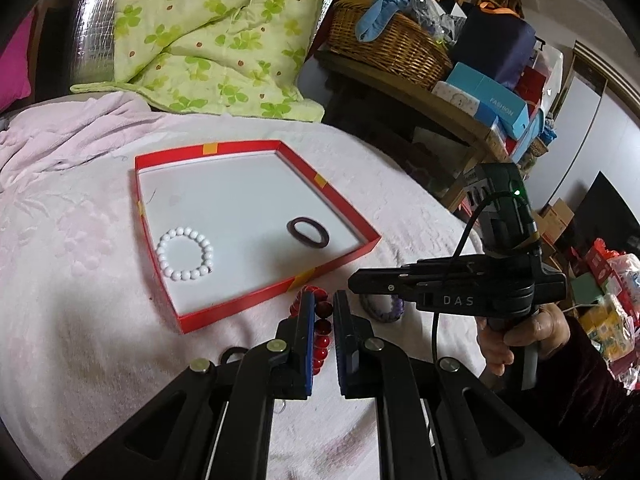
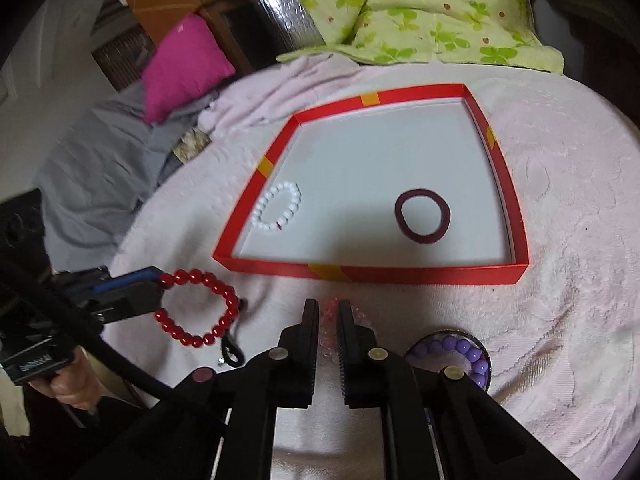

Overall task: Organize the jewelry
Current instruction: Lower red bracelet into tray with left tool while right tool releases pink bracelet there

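A red tray (image 1: 256,146) (image 2: 420,270) with a white floor lies on the pink bedspread. In it are a white bead bracelet (image 1: 160,254) (image 2: 296,196) and a dark maroon hair band (image 1: 308,242) (image 2: 424,240). My left gripper (image 1: 323,298) (image 2: 158,280) is shut on a red bead bracelet (image 1: 322,332) (image 2: 230,304) just in front of the tray's near rim. My right gripper (image 2: 329,306) (image 1: 354,283) is shut on a pale pink translucent bead bracelet (image 2: 328,320), also near that rim. A purple bead bracelet (image 1: 390,314) (image 2: 476,356) lies on the spread beside it.
A small black loop (image 2: 232,354) rests on the spread by the red bracelet. A green floral quilt (image 1: 208,32) is piled behind the tray, a pink pillow (image 2: 180,64) to the left. A wicker basket (image 1: 392,48) and boxes fill a bench to the right. A hand (image 1: 504,340) holds the right gripper.
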`<state>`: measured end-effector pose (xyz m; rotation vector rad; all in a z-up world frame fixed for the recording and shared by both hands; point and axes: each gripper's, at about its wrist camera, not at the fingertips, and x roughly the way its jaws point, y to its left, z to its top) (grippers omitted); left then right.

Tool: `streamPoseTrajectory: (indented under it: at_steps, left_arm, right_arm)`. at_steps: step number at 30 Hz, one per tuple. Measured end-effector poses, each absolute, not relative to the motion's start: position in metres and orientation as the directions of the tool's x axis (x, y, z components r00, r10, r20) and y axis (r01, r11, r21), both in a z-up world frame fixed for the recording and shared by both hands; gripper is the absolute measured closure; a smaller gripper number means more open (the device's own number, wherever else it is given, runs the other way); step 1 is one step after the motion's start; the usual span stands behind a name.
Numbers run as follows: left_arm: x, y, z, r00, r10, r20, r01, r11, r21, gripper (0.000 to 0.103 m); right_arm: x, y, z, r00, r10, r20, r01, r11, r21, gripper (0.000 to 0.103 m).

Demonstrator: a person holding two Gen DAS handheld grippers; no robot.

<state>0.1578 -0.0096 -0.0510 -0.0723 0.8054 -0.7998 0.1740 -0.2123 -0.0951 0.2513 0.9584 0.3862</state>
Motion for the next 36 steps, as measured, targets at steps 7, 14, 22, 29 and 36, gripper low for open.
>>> streamPoseTrajectory:
  at_steps: [7, 14, 22, 29, 36]
  left_arm:
    - [0.157, -0.012, -0.053, 0.425, -0.650, -0.631, 0.609, 0.721, -0.332, 0.094]
    - [0.157, -0.006, -0.056, 0.434, -0.627, -0.646, 0.600, 0.737, -0.312, 0.094]
    - [0.160, -0.003, -0.057, 0.444, -0.618, -0.649, 0.583, 0.749, -0.314, 0.094]
    - [0.160, -0.007, -0.052, 0.452, -0.647, -0.614, 0.598, 0.730, -0.330, 0.094]
    - [0.164, -0.011, -0.037, 0.462, -0.693, -0.553, 0.621, 0.698, -0.357, 0.094]
  right_arm:
    - [0.185, -0.212, -0.110, 0.454, 0.373, -0.809, -0.135, 0.927, 0.351, 0.065]
    - [0.195, -0.188, -0.131, 0.408, 0.370, -0.834, -0.182, 0.929, 0.323, 0.046]
    - [0.185, -0.181, -0.131, 0.412, 0.353, -0.840, -0.231, 0.932, 0.279, 0.093]
    - [0.179, -0.205, -0.109, 0.468, 0.449, -0.761, -0.200, 0.893, 0.404, 0.095]
    - [0.181, -0.224, -0.088, 0.543, 0.520, -0.660, -0.179, 0.839, 0.514, 0.095]
